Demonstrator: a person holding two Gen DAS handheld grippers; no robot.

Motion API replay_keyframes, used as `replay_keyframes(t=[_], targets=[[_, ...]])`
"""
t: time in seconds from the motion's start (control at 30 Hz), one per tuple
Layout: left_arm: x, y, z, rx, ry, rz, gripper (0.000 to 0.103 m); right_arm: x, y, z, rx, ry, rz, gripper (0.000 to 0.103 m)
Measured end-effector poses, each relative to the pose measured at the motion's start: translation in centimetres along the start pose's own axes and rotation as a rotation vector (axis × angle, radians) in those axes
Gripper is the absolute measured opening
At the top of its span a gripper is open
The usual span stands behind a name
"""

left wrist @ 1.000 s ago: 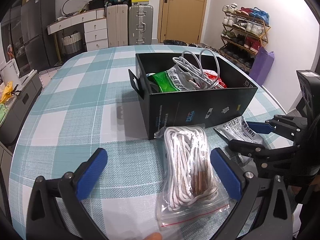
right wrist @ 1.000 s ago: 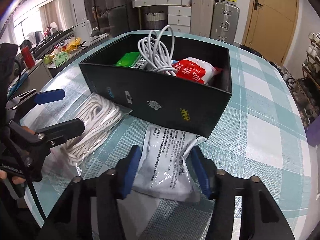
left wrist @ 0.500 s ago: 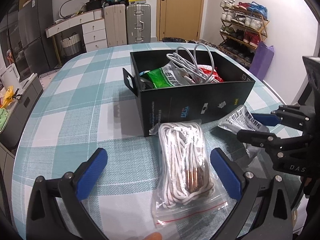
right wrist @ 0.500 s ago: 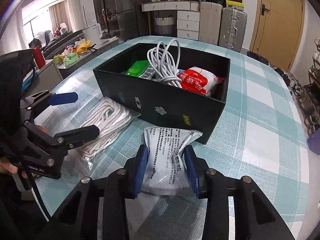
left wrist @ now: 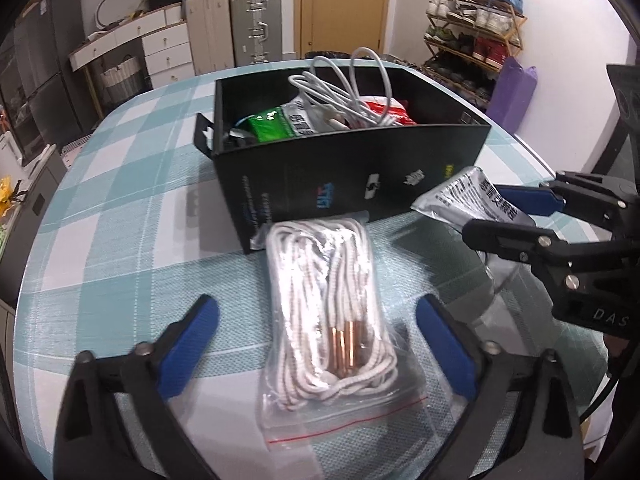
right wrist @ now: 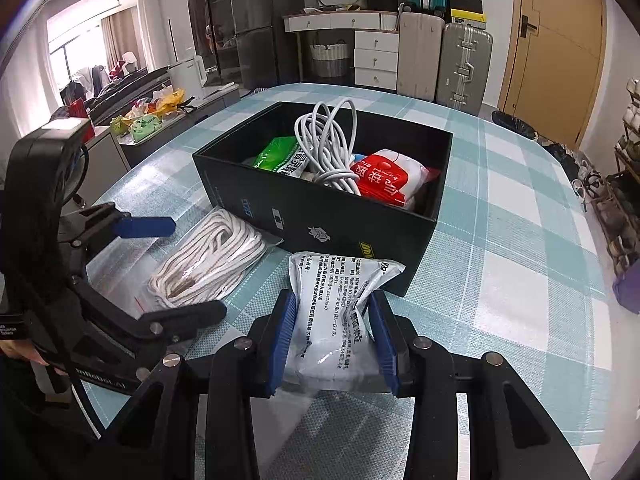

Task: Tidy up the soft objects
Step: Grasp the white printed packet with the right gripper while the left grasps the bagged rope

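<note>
A black box [left wrist: 360,176] [right wrist: 320,220] stands on the checked table and holds a green packet [right wrist: 276,152], a white cable [right wrist: 328,140] and a red packet [right wrist: 384,180]. A clear bag of white rope [left wrist: 332,304] [right wrist: 208,264] lies in front of the box. My left gripper [left wrist: 316,344] is open, its fingers on either side of the rope bag's near end. My right gripper [right wrist: 334,336] is shut on a white printed packet [right wrist: 340,312] [left wrist: 476,196] and holds it lifted off the table, just before the box's near corner.
The teal checked tablecloth [right wrist: 520,240] covers the table, whose rounded edge runs to the right. Suitcases [right wrist: 460,60] and white drawers [right wrist: 372,48] stand behind, a shoe rack [left wrist: 472,36] and a purple bag [left wrist: 512,92] at the far right.
My right gripper closed on the white packet and raised it off the table. The left gripper stayed open around the rope bag and drew back slightly.
</note>
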State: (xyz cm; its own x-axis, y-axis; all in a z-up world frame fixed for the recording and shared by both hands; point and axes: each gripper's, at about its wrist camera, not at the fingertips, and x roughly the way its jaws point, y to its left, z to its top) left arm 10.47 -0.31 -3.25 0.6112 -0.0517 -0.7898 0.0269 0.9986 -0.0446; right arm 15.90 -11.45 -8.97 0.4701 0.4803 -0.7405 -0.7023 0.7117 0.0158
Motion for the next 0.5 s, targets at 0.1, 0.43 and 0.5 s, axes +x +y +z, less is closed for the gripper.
replay_keyframes(t=[0.1,0.43,0.5], targets=[[0.1,-0.3,-0.1,0.008,0.005,-0.010,0.069,-0.2,-0.1,-0.1,0.001,-0.004,0.000,0.038],[-0.9,0.0,-0.3,-0.004,-0.042,-0.048,0.036,-0.7,-0.3,0.0,0.005,-0.015,-0.004,0.038],[-1.0,0.1,-0.3,-0.009,-0.044,-0.048,0.036,-0.9,-0.4,0.0,0.007,-0.019,-0.002,0.038]])
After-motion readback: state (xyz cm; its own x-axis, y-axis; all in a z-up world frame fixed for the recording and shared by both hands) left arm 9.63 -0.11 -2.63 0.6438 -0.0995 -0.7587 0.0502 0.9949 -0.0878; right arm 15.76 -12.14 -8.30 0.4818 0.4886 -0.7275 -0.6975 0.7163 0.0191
